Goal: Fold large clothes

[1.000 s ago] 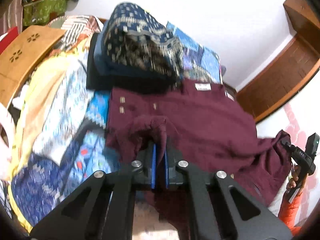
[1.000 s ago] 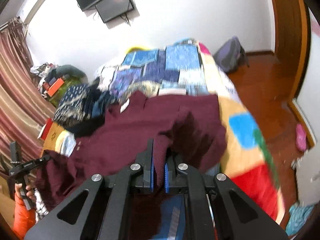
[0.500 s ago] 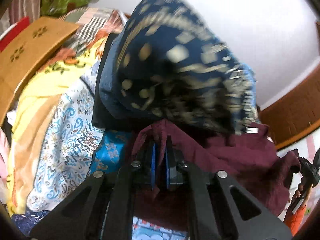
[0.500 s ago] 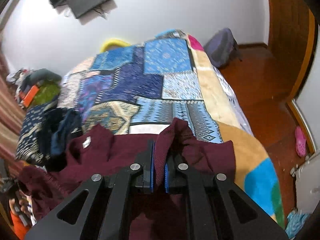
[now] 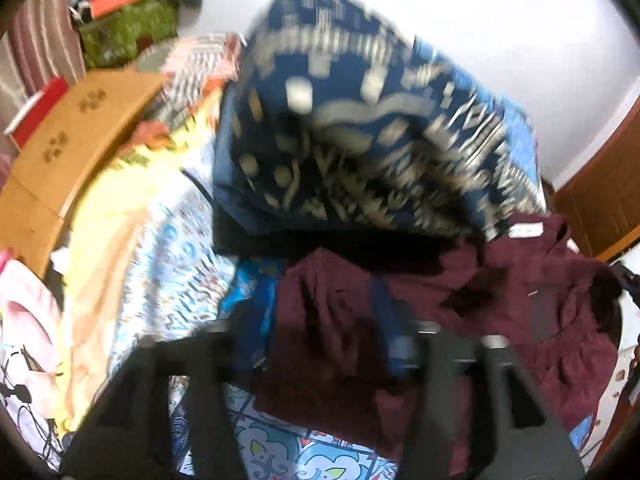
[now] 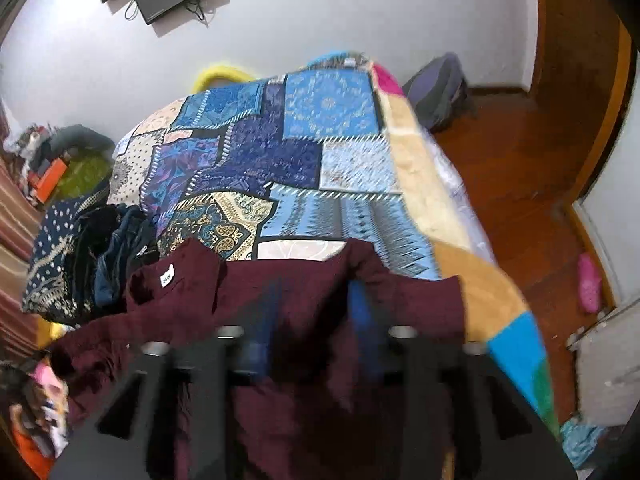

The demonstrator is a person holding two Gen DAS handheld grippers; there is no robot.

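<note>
Basically a release step: both claws are letting go of the maroon garment [image 6: 304,312] after a fold laid across the bed. Landmark is the patchwork quilt [image 6: 304,152], the largest thing, flat cotton panels in blues, purples and tan, printed, slightly rumpled, covering the whole bed. Maroon garment lies on the near end of the quilt, soft matte woven cloth, bunched in thick ridges, a small white neck label [image 6: 167,278] showing toward its left side. Fold looks rough, edges uneven, so my guess is the task is midway at best.

Stack of dark clothes [image 6: 80,256] sits on the quilt's left edge, just beside the garment: navy printed fabric with pale dots and motifs, limp, heaped.

Left gripper [image 5: 320,332]: jaws opening, blue pads apart, maroon cloth between them but not pinched. Right gripper [image 6: 316,320]: jaws opening too, cloth loose between the pads.

Next move likely calls for backing both claws clear without dragging cloth, then picking fresh edges or corners to square the fold. Fabric is floppy, may snag on the pads.
</note>
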